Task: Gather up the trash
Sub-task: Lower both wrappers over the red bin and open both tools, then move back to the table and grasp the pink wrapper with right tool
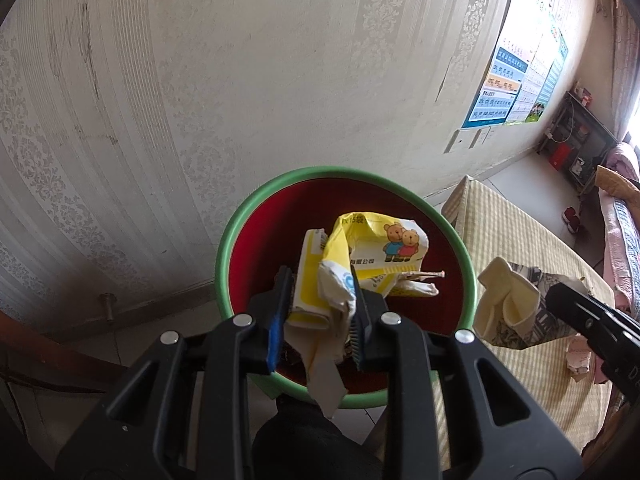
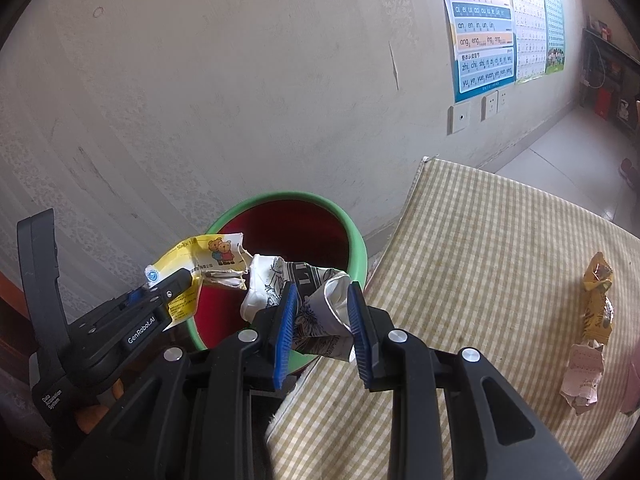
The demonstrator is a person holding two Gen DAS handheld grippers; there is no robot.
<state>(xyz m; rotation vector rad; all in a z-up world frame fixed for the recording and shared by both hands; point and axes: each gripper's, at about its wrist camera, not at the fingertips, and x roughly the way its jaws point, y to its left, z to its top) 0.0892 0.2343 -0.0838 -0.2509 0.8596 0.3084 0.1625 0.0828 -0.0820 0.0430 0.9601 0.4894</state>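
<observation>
Gripping one crumpled yellow-and-white wrapper (image 1: 352, 264), printed with two cartoon bears, the left gripper (image 1: 318, 320) has its two blue-padded fingers (image 1: 276, 328) pressed against the packet's sides. The wrapper sits directly above the opening of one trash bin (image 1: 224, 256), which has a green rim and a red interior. A loose paper tail of the wrapper hangs down between the fingers toward the near rim.

The right gripper (image 2: 322, 322) is clamped on one crushed paper cup (image 2: 316, 304), white with dark printed line art. Its two blue pads (image 2: 285, 332) press the cup from both sides. In the right wrist view the cup is held over the near edge of the bin, where the bin meets the table corner; in the left wrist view the same cup (image 1: 508, 304) appears just to the right of the bin rim, over the tablecloth.

One table, covered with a yellow-and-white checked cloth (image 2: 500, 248), stands beside the bin. Two pieces of trash lie on the cloth, well apart from the grippers: one yellow snack wrapper (image 2: 599, 300) and, just below it, one crumpled pinkish-white paper (image 2: 582, 376).

One wallpapered wall (image 2: 240, 80) rises behind the bin. It carries three posters (image 2: 484, 28) side by side, with three wall sockets (image 2: 460, 117) below them.
</observation>
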